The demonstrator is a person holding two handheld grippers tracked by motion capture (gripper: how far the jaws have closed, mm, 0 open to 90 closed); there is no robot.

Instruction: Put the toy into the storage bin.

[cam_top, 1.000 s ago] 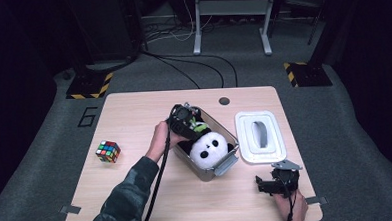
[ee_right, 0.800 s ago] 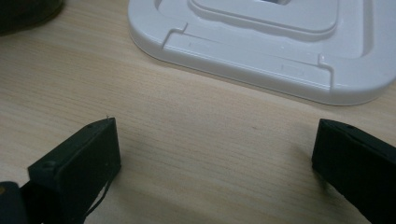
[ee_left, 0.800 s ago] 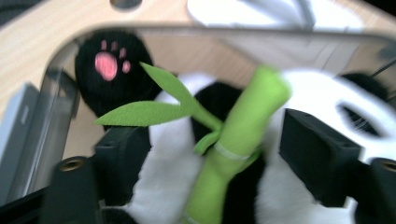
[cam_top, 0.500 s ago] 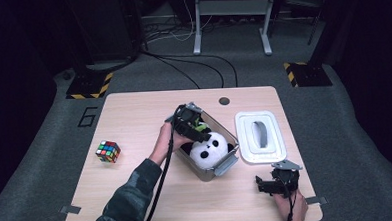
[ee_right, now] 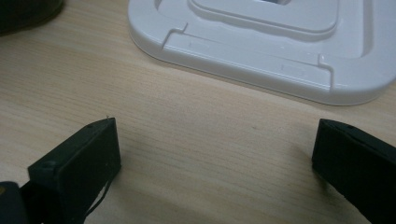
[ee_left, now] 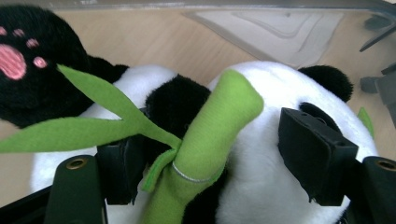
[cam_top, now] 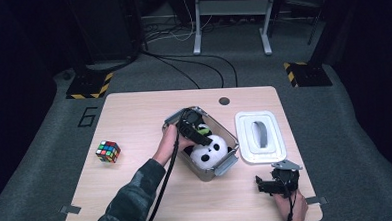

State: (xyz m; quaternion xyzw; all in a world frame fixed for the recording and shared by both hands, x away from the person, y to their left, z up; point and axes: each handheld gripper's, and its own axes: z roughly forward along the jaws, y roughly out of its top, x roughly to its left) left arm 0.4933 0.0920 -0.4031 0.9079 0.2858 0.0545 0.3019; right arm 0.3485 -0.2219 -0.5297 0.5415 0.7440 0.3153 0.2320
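A: So, the panda toy lies in the clear bin at mid-table, head toward the bin's near corner, black limbs toward the far one. It nearly fills the bin.

B: And the green felt piece?

A: A bamboo stalk with a leaf, lying across the panda's chest. In the left gripper view it rises between the two black jaws, which stand apart on either side of it. One sits by the leaf's base, the other against the white plush of the head.

B: Pinching the stalk, then?

A: Not that I can see. The left gripper is down inside the bin over the toy, its jaws spread and just now narrowing a little, with the stalk and the panda's body between them. Neither pad presses on the stalk itself.

B: The bin's cover?

A: The white lid lies flat on the wooden table, just right of the bin, grey handle up.

B: The other hand?

A: The right gripper rests near the table's front edge, close to the lid's near corner, jaws wide apart over bare wood, nothing between them.

B: Anything else?

A: A colour cube sits well apart on the left side.
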